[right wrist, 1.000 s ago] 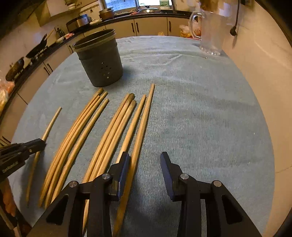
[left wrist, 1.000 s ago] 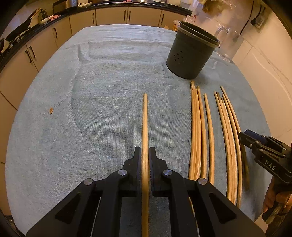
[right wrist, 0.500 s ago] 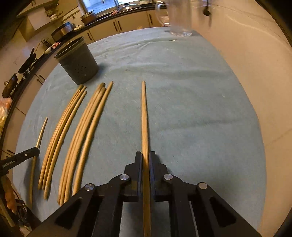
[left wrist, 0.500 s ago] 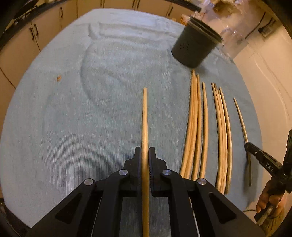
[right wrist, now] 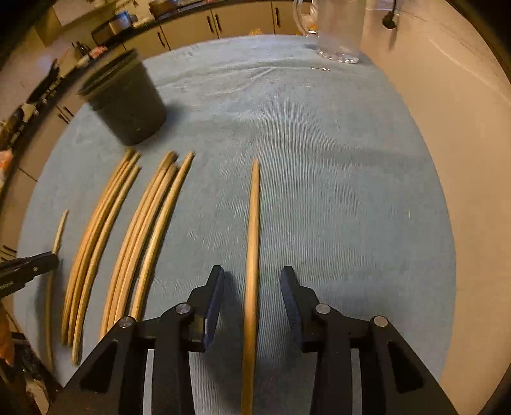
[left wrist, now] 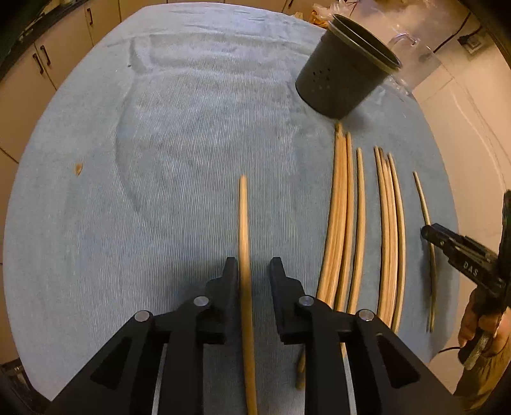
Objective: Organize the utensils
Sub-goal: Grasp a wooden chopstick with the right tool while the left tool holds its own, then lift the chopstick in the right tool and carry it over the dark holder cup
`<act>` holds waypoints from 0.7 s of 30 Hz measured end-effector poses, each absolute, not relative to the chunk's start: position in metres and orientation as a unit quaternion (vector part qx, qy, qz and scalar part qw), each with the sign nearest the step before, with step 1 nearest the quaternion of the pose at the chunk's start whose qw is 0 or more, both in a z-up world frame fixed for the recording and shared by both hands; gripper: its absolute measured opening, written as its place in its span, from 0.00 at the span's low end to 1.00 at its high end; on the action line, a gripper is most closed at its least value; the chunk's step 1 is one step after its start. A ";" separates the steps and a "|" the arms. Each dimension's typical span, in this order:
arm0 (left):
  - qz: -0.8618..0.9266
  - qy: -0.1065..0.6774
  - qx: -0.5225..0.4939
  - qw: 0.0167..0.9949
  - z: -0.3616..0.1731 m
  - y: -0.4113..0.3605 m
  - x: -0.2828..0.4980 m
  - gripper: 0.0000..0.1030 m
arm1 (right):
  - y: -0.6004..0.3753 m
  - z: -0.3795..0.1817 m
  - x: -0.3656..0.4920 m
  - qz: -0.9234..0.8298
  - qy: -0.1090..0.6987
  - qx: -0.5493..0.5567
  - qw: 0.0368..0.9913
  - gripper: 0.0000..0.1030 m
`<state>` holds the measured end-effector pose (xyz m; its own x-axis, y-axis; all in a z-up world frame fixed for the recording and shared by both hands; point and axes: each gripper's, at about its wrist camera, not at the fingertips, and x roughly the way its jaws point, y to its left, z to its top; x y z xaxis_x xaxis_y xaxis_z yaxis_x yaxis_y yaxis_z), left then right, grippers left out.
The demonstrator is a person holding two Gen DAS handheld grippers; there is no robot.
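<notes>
My left gripper [left wrist: 254, 266] is open, with a wooden chopstick [left wrist: 245, 255] lying between its fingers on the blue towel [left wrist: 159, 159]. My right gripper [right wrist: 252, 274] is open too, with another chopstick [right wrist: 252, 239] between its fingers. Neither stick is gripped. Several more chopsticks [left wrist: 361, 223] lie in rows between the two; they also show in the right wrist view [right wrist: 127, 239]. A dark perforated utensil holder [left wrist: 343, 83] stands at the far end of the rows, also visible in the right wrist view [right wrist: 127, 105].
A clear glass pitcher [right wrist: 338, 28] stands at the towel's far edge near the wall. Kitchen cabinets [left wrist: 48, 64] and a countertop run behind the table. A small crumb [left wrist: 77, 168] lies on the towel at the left.
Both grippers have opened and let go of their chopsticks, which now lie loose between the fingers. The right gripper had closed on its stick half a second ago.
</notes>
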<state>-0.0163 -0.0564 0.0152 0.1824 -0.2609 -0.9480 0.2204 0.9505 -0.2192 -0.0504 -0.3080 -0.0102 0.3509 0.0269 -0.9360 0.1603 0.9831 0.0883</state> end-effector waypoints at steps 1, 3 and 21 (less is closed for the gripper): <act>-0.155 0.620 -0.012 0.769 0.015 -0.059 -0.012 0.19 | -0.307 -0.011 -0.043 -0.043 0.575 0.074 0.814 0.37; -0.156 0.618 0.001 0.771 0.016 -0.063 -0.008 0.19 | -0.304 -0.012 -0.022 -0.050 0.596 0.045 0.800 0.37; -0.164 0.476 0.032 0.863 0.084 -0.070 -0.067 0.06 | -0.306 0.052 -0.057 -0.027 0.472 0.063 0.879 0.06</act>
